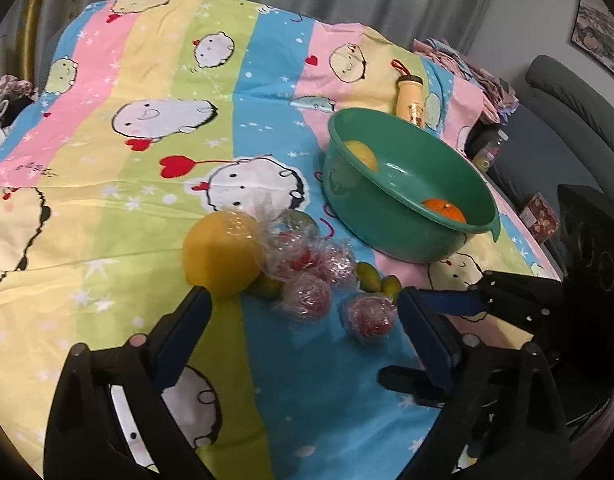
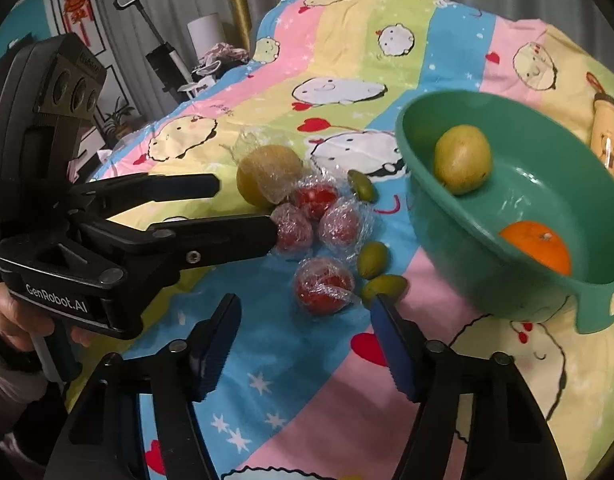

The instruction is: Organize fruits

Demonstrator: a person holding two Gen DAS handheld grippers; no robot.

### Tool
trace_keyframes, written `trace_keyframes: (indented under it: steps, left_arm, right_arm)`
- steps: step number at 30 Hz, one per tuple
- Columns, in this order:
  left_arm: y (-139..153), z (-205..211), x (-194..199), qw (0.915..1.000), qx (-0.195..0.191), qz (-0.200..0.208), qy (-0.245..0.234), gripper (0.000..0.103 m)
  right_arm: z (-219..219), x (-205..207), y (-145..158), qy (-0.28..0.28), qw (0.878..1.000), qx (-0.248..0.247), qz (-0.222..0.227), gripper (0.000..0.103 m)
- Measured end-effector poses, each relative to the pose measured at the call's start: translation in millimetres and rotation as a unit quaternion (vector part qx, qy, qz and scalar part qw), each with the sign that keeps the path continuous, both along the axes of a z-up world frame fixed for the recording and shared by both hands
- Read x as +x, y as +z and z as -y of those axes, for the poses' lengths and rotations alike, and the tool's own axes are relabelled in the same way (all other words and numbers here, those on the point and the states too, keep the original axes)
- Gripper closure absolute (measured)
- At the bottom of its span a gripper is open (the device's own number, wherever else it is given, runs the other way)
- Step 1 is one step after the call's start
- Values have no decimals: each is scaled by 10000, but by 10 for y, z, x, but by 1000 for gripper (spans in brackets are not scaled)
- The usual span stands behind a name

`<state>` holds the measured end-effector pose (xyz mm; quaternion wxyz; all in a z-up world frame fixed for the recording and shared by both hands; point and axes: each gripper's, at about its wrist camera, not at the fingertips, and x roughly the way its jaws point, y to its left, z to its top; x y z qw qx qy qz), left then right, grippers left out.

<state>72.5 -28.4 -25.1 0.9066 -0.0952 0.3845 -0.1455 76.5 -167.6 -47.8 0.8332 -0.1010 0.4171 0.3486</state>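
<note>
A bed covered with a striped cartoon-print sheet (image 1: 147,92) carries a cluster of fruit and a green plastic basin (image 2: 459,280).

The left claw (image 1: 303,300) stands wide open and holds nothing. A large yellow fruit in plastic wrap (image 1: 221,254) lies just past its left fingertip (image 1: 199,300). Between and beyond its tips lie red fruits in clear wrap (image 1: 309,294), and one more of these (image 1: 369,312) sits close to its right fingertip.

The right claw (image 2: 305,306) is also released and empty. A wrapped red fruit (image 2: 323,286) lies right in front of it, between its tips, not touched. Small green fruits (image 2: 383,284) lie just beside its right fingertip (image 2: 381,312).

The basin sits to the right of the cluster, near but apart from it. Inside rest a yellow-green round fruit (image 2: 463,158) and an orange (image 2: 537,246).

A cream-coloured bottle (image 1: 413,98) lies on the sheet behind the basin.
</note>
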Motion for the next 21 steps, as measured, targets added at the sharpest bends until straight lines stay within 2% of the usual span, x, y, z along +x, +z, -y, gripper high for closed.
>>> trace_keyframes:
  steps: [3,5,6,16,21]
  left_arm:
    - [-28,38,46,9999,-48,-68,-97,13]
    - [-50,62,74,9997,-118,-132,-183,27]
    - [-59,77,82,9996,-125,-154,-219,29]
    - [-253,124,236,9975,-341,-552,-287,29]
    - [-260,112,251,9971,-444,-563,-262,30]
  right_arm:
    - [-3,19,-33,5,9999,85,-106,42]
    - [4,44,-50,-32,9998,144,-155,48]
    - [9,55,-61,-30,9996,185,-204,51]
    - [-1,107,-135,-112,9990,220,-368,52]
    - [-3,141,-154,-213,9985,311,-406,52]
